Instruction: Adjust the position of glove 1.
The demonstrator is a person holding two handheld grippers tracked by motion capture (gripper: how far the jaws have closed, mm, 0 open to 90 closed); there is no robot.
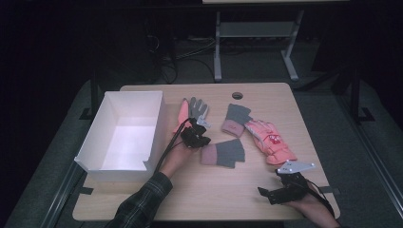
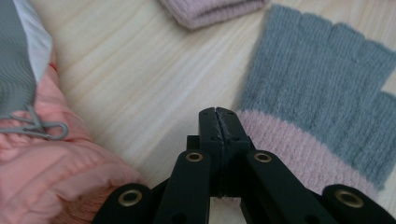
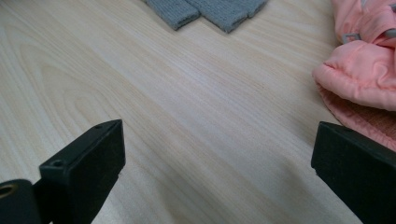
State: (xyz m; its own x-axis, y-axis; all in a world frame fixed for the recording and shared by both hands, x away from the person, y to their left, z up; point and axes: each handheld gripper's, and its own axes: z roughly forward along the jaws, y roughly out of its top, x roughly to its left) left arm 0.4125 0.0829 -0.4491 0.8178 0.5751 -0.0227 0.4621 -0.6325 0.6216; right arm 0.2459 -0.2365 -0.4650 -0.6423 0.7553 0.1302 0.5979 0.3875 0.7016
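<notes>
My left tool (image 1: 194,136) sits with its jaws pressed together and nothing between them, tips at the pink cuff of the near grey knit glove (image 2: 322,116), which lies flat on the worktop (image 1: 214,190) between the white box (image 1: 121,133) and the pink ski glove (image 1: 271,140). To lift it well, I judge I must spread the jaws first, then pinch the cuff's thick edge, not the thin fingers. My right tool (image 1: 285,187) rests gaping wide, holding nothing, at the near right.
</notes>
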